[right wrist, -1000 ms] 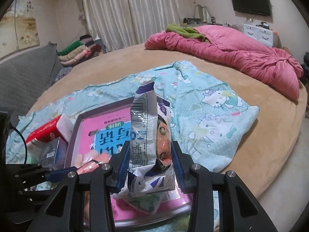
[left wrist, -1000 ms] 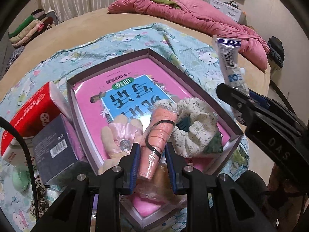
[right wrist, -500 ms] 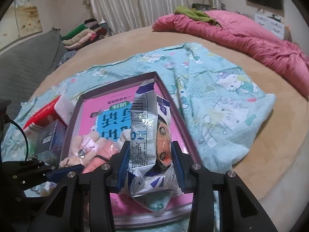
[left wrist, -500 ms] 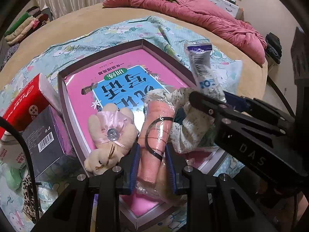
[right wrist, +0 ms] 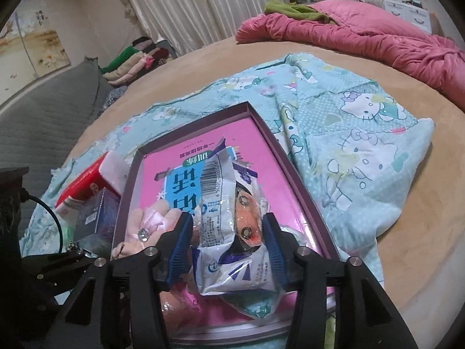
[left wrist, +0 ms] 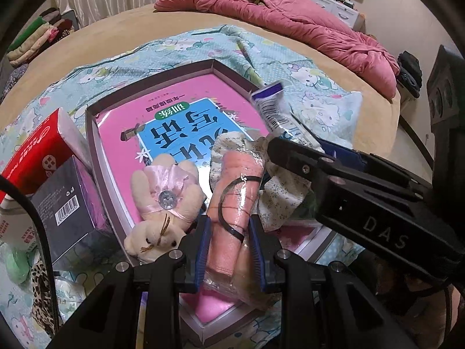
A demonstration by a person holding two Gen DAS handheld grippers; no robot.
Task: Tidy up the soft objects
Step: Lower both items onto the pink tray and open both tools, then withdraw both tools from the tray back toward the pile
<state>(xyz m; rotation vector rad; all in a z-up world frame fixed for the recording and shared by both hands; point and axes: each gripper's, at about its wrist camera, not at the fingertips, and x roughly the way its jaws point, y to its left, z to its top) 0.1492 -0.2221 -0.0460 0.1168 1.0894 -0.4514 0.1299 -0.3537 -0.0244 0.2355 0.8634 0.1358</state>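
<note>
At the far left of the left wrist view, outside any container, a red tissue pack point(left wrist: 35, 148) and a dark barcoded box point(left wrist: 66, 203) rest on the cartoon-cat blanket point(left wrist: 180, 46), the box touching the outer wall of the shallow purple-rimmed tray point(left wrist: 93, 151). A pink book point(left wrist: 186, 122) with a blue title panel lies flat in the tray and covers its floor. On the book, at the tray's left side, a small cream plush bunny point(left wrist: 162, 200) lies on its back. Just to its right the left gripper point(left wrist: 229, 241) is clamped on a rolled pink cloth in clear wrap point(left wrist: 235, 197), which has a black band around it and points into the tray. A floral fabric piece point(left wrist: 279, 200) lies beside the roll, touching it. Farther right, the right gripper point(right wrist: 229, 244) squeezes a crinkled white-and-blue snack packet point(right wrist: 223, 203) and holds it upright over the tray's near right part. The blanket spreads out to the right of the tray, with a pink quilt point(right wrist: 363, 37) heaped well beyond it.
</note>
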